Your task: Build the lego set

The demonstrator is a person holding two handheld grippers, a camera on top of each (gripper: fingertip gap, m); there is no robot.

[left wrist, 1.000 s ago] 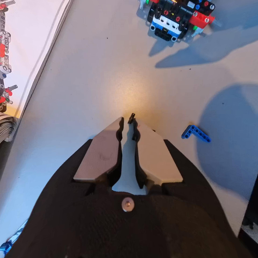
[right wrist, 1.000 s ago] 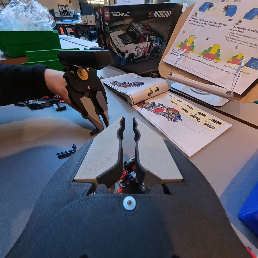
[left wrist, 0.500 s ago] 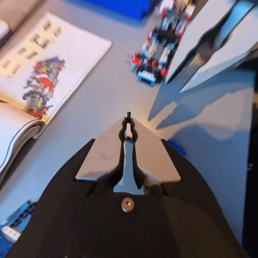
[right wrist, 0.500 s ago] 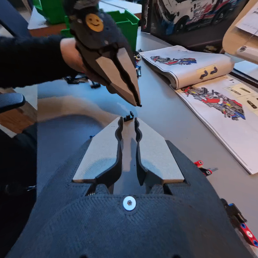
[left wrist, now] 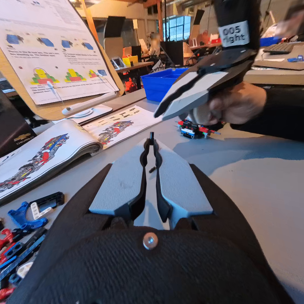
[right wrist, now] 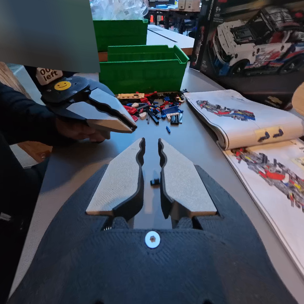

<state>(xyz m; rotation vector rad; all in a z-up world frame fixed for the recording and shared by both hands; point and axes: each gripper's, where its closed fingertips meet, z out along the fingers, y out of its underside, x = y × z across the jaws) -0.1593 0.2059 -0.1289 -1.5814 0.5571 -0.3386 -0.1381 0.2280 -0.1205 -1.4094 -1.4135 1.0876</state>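
My left gripper [left wrist: 151, 142] is shut on a small black pin [left wrist: 151, 136] that sticks out past its tips; it is held above the grey table. It also shows in the right wrist view [right wrist: 133, 128], at the left, tips closed. My right gripper [right wrist: 151, 141] is open and empty, a little above the table. A small black piece [right wrist: 155, 180] lies on the table below its fingers. The right gripper also shows in the left wrist view [left wrist: 158, 115], above the partly built model [left wrist: 192, 129], which stands on the table.
The open instruction booklet [left wrist: 65, 148] lies left of the model, with a sheet on a stand [left wrist: 54, 54] behind. Loose parts [right wrist: 156, 107] are piled before green bins [right wrist: 141, 74]. The set's box [right wrist: 255, 41] stands far right. A blue bin [left wrist: 161, 82] is behind. Left tips and right tips are each some 11 cm from the small black piece [right wrist: 155, 180].
My left gripper has tilted up from looking down at the table to nearly level, still holding the black pin. My right gripper has swung away from the model toward the parts pile.
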